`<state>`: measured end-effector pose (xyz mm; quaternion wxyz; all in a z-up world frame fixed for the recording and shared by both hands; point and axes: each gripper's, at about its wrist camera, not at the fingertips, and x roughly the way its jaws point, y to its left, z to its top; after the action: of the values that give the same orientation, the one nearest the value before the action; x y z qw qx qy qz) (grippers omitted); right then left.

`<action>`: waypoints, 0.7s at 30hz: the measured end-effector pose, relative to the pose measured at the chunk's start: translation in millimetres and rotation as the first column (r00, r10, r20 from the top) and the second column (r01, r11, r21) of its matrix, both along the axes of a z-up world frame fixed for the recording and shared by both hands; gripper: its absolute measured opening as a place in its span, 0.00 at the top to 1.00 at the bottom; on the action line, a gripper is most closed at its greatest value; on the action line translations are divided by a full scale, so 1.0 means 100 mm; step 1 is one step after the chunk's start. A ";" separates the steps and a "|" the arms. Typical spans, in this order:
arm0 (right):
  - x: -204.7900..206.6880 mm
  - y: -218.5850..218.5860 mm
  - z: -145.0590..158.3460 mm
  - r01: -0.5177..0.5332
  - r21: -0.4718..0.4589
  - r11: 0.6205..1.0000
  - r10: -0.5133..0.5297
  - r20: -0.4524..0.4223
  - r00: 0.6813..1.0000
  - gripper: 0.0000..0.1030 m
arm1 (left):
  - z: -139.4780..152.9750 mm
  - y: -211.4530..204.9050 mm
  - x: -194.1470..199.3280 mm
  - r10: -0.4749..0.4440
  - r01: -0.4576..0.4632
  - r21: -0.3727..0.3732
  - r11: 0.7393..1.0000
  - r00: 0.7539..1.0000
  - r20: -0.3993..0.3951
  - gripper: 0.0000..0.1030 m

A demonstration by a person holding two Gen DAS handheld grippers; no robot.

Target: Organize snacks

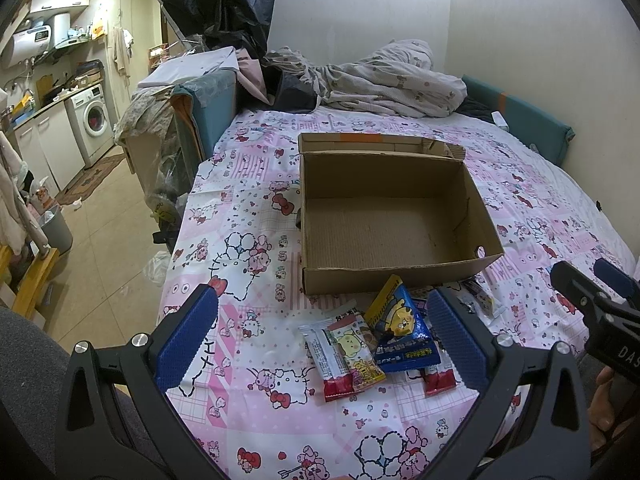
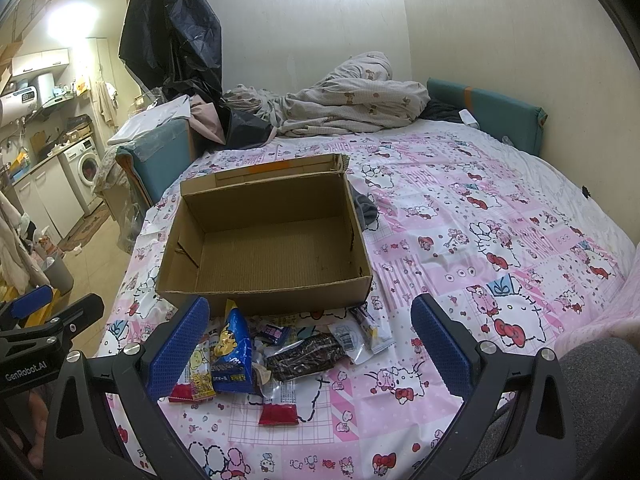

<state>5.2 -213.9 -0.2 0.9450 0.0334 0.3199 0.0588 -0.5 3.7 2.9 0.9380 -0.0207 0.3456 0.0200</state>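
An open, empty cardboard box (image 1: 400,272) (image 2: 264,300) sits on the pink cartoon bedsheet. In front of it lies a small heap of snack packets: a blue packet (image 1: 404,332) (image 2: 234,344), a yellow cartoon packet (image 1: 356,354) (image 2: 198,372), a dark chocolate-biscuit packet (image 2: 306,356), a red-ended packet (image 2: 279,414) and clear wrappers (image 2: 352,340). My left gripper (image 1: 320,336) is open and empty above the packets. My right gripper (image 2: 310,340) is open and empty above the same heap. The right gripper also shows at the right edge of the left wrist view (image 1: 596,292).
A crumpled quilt (image 1: 384,80) and clothes lie at the bed's far end by a teal headboard (image 1: 528,120). A dark cloth (image 2: 366,210) lies right of the box. The bed's left edge drops to the floor, with a bin (image 1: 56,228) and a kitchen beyond.
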 end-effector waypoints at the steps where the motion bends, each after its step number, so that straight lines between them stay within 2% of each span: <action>1: 0.00 0.00 0.00 0.001 0.001 1.000 -0.001 -0.001 1.000 0.00 | 0.00 0.00 0.00 0.000 0.000 0.001 1.000 1.000 0.000 0.00; 5: 0.04 -0.04 0.07 0.003 0.002 1.000 -0.003 -0.003 1.000 0.00 | 0.00 0.00 0.00 0.000 0.000 0.001 1.000 1.000 0.000 0.00; 18: 0.02 -0.03 0.02 0.004 0.003 1.000 -0.004 -0.002 1.000 0.00 | 0.01 0.02 0.01 0.000 0.000 -0.002 1.000 1.000 -0.004 0.00; 21: 0.05 -0.05 0.06 0.003 0.020 1.000 -0.003 -0.011 1.000 0.00 | 0.04 0.08 0.05 0.010 -0.010 -0.018 1.000 1.000 -0.028 0.00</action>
<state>10.5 -219.3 5.8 0.9429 0.0438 0.3245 0.0603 4.9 11.9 6.8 0.9326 -0.0307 0.3589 0.0220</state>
